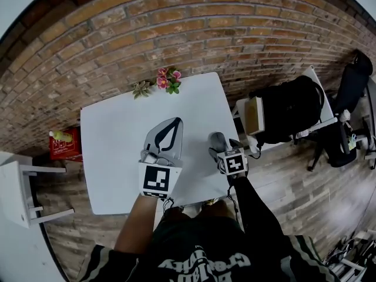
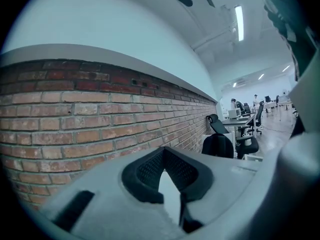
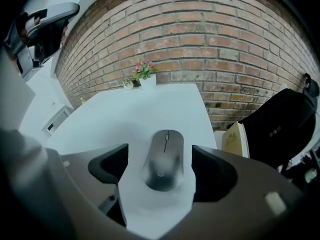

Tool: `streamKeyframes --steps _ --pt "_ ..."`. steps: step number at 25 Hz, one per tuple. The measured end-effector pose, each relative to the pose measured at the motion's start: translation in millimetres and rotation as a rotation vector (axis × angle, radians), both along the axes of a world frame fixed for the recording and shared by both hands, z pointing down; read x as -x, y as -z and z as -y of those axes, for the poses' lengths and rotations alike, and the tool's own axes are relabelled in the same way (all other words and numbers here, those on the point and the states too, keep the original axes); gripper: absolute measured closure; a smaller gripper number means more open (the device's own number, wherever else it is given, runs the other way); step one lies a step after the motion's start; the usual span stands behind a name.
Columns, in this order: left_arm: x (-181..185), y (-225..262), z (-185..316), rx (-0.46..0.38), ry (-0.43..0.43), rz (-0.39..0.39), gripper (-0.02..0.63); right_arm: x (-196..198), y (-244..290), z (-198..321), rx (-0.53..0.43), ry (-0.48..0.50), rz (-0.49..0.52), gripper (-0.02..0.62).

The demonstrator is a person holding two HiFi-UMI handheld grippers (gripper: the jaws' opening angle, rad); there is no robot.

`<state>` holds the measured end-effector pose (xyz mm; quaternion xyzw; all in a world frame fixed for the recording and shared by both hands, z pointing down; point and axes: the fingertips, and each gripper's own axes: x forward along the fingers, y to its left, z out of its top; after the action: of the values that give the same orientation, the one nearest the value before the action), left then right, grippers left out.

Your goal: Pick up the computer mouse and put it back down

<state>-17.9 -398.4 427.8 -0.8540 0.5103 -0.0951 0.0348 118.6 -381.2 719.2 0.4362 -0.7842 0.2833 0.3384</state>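
A person stands at a white table [image 1: 111, 151] set against a brick wall [image 1: 176, 28], holding 2 grippers. The right gripper [image 3: 160, 156] tilts steeply down toward the tabletop with its jaws spread wide. The grey computer mouse [image 3: 164, 160] lies flat on the table directly between those jaws, scroll wheel pointing away from the gripper. A strip of bare table shows on each side, so neither pad touches it. The wide spread and centred placement suggest the gripper is lined up to close on the mouse's sides, and the pickup is not yet made. The left gripper [image 1: 175, 122] hovers to the right gripper's left, roughly level, its tips pressed together on nothing, apparently kept clear. A small pot of pink flowers [image 1: 168, 79] sits well beyond both, at the table's far edge.
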Motion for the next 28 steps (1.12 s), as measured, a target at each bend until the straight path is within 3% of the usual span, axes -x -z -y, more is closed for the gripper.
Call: streamKeyframes --steps 11,18,19,20,28 --pt "6 -5 -2 0.007 0.006 0.01 0.607 4 -29 9 0.101 0.007 -0.069 0.174" --pt "17 -8 -1 0.012 0.024 0.015 0.607 2 -32 11 0.097 0.019 -0.148 0.191" --pt "20 -8 -1 0.012 0.03 0.015 0.607 1 -31 11 0.109 0.023 -0.157 0.212" --pt "23 -8 -1 0.012 0.035 0.014 0.607 1 -30 12 0.121 0.031 -0.164 0.287" --pt "38 -8 4 0.008 0.064 0.007 0.607 1 -31 10 0.114 0.072 -0.168 0.288"
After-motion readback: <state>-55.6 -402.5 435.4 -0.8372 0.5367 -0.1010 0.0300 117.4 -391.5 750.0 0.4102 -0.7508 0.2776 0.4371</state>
